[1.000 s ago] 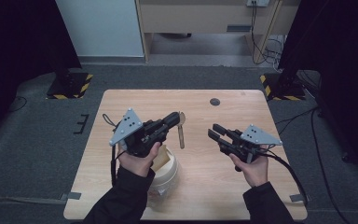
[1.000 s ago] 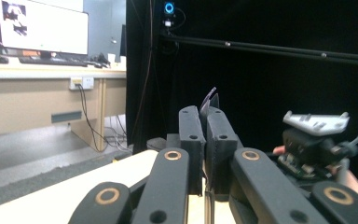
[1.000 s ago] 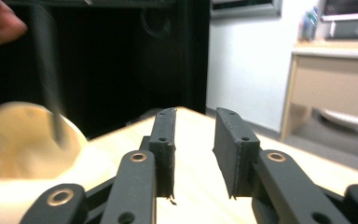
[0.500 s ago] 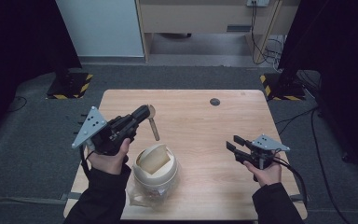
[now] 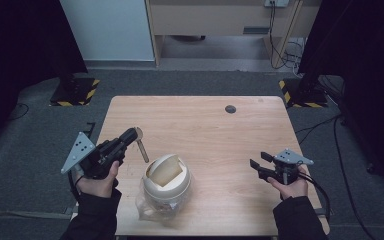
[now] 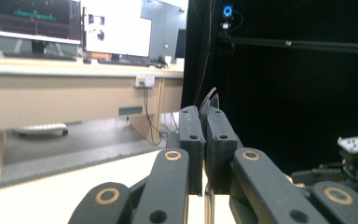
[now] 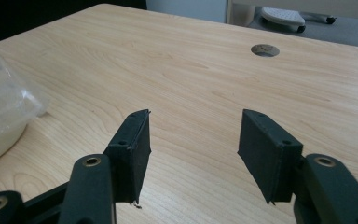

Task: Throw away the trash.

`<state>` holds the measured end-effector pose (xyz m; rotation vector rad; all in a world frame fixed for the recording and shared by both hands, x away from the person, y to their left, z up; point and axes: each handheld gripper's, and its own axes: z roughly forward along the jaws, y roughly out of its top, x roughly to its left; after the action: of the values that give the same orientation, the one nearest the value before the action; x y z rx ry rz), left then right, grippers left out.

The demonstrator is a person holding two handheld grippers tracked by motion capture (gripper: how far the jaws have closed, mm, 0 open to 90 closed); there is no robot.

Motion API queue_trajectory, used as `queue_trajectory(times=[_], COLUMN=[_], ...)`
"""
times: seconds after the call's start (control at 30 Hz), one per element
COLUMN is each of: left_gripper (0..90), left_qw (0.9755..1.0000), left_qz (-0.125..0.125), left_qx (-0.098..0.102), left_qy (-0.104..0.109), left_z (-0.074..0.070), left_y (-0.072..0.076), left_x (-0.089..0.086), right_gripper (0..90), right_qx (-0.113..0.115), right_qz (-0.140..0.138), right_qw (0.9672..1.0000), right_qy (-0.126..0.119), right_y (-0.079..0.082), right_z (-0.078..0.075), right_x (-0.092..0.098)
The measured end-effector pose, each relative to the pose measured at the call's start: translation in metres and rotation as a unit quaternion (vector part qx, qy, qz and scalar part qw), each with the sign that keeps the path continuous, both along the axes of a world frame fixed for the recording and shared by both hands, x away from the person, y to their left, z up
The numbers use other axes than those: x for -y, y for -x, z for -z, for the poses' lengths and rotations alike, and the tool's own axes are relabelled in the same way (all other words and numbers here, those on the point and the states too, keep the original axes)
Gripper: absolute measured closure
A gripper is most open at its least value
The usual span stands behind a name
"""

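From the high view we see the wooden worktop in the middle of the frame, and near its lower edge, left of centre, a pale tub sitting inside a loose clear plastic bag, a cream flap or lid leaning across the tub's mouth. At the lower left, the left gripper is held up over the worktop's left edge with a wooden spoon clamped at its tip, the handle slanting down toward the tub; we judge the spoon is kept close to the tub so it can be dipped in, or has been lifted clear of it. At the lower right the right gripper hovers well apart from the tub, probably parked out of the way. From the left gripper view, its fingers stand pressed together at centre frame, a thin sliver of the spoon showing in the seam between them, pointing toward a desk in the room beyond. From the right gripper view, its fingers are spread wide with nothing between them over bare wood, the bag bulging at the left edge of the frame.
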<state>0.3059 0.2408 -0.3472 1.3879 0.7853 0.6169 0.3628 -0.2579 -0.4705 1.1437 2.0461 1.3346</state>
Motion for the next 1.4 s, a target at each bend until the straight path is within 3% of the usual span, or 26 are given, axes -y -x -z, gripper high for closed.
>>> queue_trajectory(times=[0.1,0.4,0.53,0.67,0.8,0.93,1.03,1.1,1.2,1.3,1.33,1.4], left_gripper=[86.6,86.5,86.1,75.5,67.1,52.9,45.5,41.4,33.0,24.9,24.4,22.3], left_qw=[0.9999,0.9987,0.9972,0.9953,0.9958,0.9962,0.9935,0.9890,0.9822,0.9685,0.9615,0.9533], left_qz=[0.002,0.023,0.034,0.049,0.041,0.011,-0.020,-0.044,-0.062,-0.071,-0.071,-0.069], left_qx=[-0.014,-0.040,-0.063,-0.083,-0.082,-0.086,-0.111,-0.138,-0.165,-0.205,-0.222,-0.246], left_qy=[-0.006,-0.021,-0.019,-0.009,-0.001,-0.003,-0.016,-0.031,-0.065,-0.123,-0.145,-0.161], left_z=[0.015,0.038,0.051,0.060,0.061,0.067,0.080,0.093,0.109,0.126,0.132,0.140], left_y=[0.000,-0.006,-0.009,-0.012,-0.012,-0.014,-0.018,-0.022,-0.030,-0.038,-0.040,-0.043], left_x=[0.001,0.019,0.021,0.019,0.009,-0.010,-0.026,-0.039,-0.048,-0.054,-0.055,-0.057], right_gripper=[42.9,42.7,41.8,41.0,39.7,36.2,33.6,31.8,29.0,26.0,25.4,23.8], right_qx=[-0.003,-0.017,-0.019,-0.023,-0.025,-0.030,-0.029,-0.033,-0.046,-0.054,-0.056,-0.064], right_qz=[-0.001,0.014,0.017,0.016,0.018,0.027,0.034,0.041,0.050,0.057,0.058,0.065], right_qw=[1.0000,0.9997,0.9995,0.9994,0.9993,0.9988,0.9984,0.9981,0.9969,0.9961,0.9959,0.9949], right_qy=[0.007,0.012,0.016,0.018,0.023,0.027,0.035,0.034,0.040,0.040,0.040,0.043], right_y=[-0.001,-0.002,-0.003,-0.003,-0.004,-0.005,-0.007,-0.008,-0.010,-0.012,-0.012,-0.014], right_z=[0.002,0.010,0.012,0.012,0.013,0.016,0.019,0.022,0.026,0.029,0.030,0.032], right_x=[0.000,0.005,0.005,0.005,0.007,0.011,0.016,0.019,0.024,0.027,0.028,0.029])
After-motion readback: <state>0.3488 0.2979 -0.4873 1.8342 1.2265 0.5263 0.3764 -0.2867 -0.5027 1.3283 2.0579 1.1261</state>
